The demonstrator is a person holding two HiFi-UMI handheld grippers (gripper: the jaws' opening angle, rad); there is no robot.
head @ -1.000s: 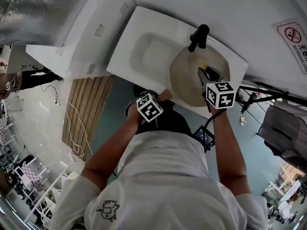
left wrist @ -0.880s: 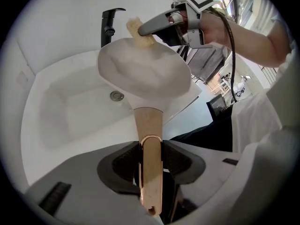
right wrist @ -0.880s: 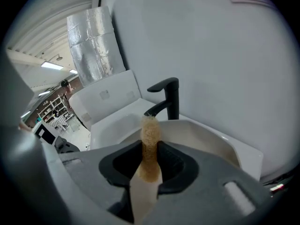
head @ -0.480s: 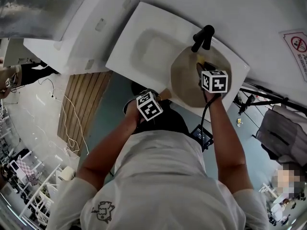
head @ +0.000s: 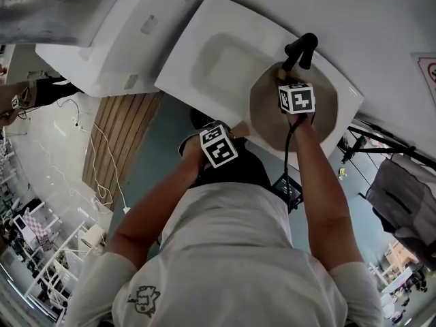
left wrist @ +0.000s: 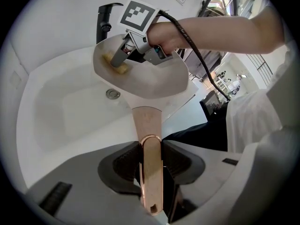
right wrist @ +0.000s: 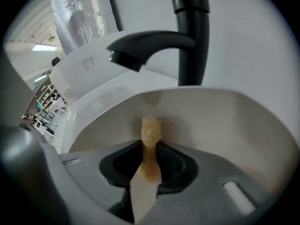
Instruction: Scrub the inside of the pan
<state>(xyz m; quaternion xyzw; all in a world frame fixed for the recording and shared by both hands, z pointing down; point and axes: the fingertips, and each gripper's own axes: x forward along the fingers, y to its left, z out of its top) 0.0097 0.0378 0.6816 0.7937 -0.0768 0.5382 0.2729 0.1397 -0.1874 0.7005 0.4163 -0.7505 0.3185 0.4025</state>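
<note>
The left gripper (left wrist: 151,162) serves as the anchor. Its jaws have just been closing and now clench the pan's rose-coloured handle (left wrist: 149,125) from both sides. The grip sits far back on the handle, probably so that the whole bowl stays free for the other tool.

The pan (left wrist: 150,78) is held out over the white sink (left wrist: 56,111), above the drain (left wrist: 112,93) and just below the black faucet (right wrist: 187,36). Its pale inside faces up and toward the person. That spot makes sense, since anything loosened or dripping would fall into the basin.

The right gripper (right wrist: 149,170) reaches down into the pan from above, its jaws clamped on a yellow sponge (right wrist: 150,130). The sponge is pinched at its near end so that a stub sticks out past the jaw tips. That soft end, rather than the hard jaws, is what would meet the coating.

In the left gripper view the sponge lies against the pan's inside on the faucet side — how hard it presses cannot be told. No foam or water shows. Judging by this, the scrubbing is at its start or in an early stroke, with most of the inner surface yet to be covered.
</note>
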